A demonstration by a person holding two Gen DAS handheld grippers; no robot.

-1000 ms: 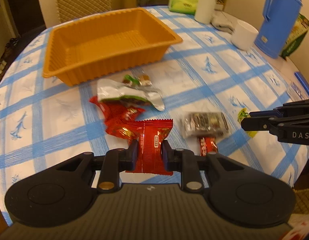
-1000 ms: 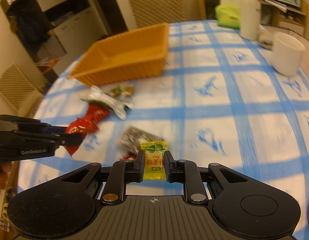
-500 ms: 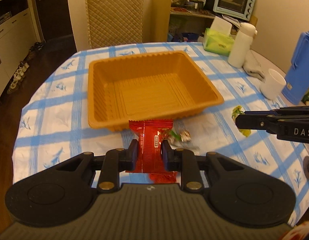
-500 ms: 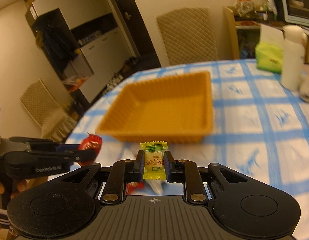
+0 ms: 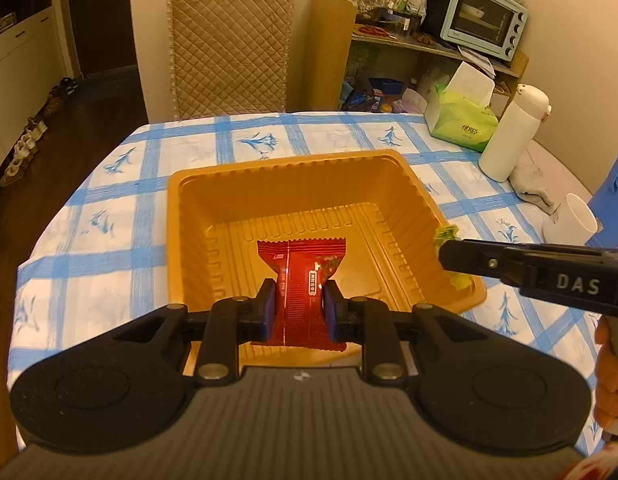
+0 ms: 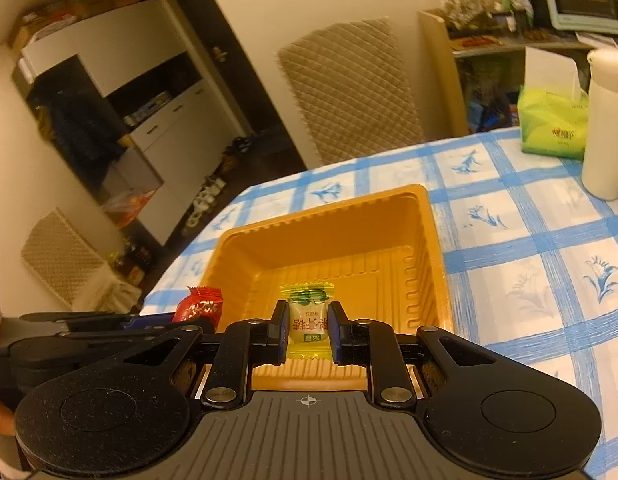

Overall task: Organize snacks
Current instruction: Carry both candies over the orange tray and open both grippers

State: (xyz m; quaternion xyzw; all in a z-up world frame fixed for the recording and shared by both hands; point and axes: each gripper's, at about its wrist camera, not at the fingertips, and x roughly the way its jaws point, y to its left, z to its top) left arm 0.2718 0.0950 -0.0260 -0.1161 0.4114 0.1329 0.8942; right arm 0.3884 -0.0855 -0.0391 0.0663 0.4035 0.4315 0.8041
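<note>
From the left wrist camera, the red snack packet (image 5: 303,288) is showing a glossy foil wrapper with crimped, saw-toothed ends, a lengthwise seam and a small white label. The left gripper (image 5: 299,312) is grasping it across its middle, the jaws pressing in on both flanks, so the upper end is fanning out ahead of the jaws while the lower end is hanging below them. The packet is hanging above the near part of the orange plastic tray (image 5: 293,216), a ribbed, deep-walled tray sitting on the table (image 5: 109,216) with its blue-and-white checked cloth. At the right, the right gripper (image 5: 449,256) is reaching in side-on over the tray's right rim, with the frilled ends of the yellow-green candy (image 5: 447,234) sticking out above and below its tip.

From the right wrist camera, the yellow-green candy (image 6: 309,324) is a small pillow-shaped wrapper, yellow at its crimped edges, with a green picture on top and printed characters on a pale middle. The right gripper (image 6: 308,330) is clenching it squarely between the jaws, upright, its top edge rising past their tips. It is hanging over the near end of the orange plastic tray (image 6: 329,240). At the left, the left gripper (image 6: 177,320) is lying alongside, with the red snack packet (image 6: 201,306) poking up just beside the tray's left rim.
</note>
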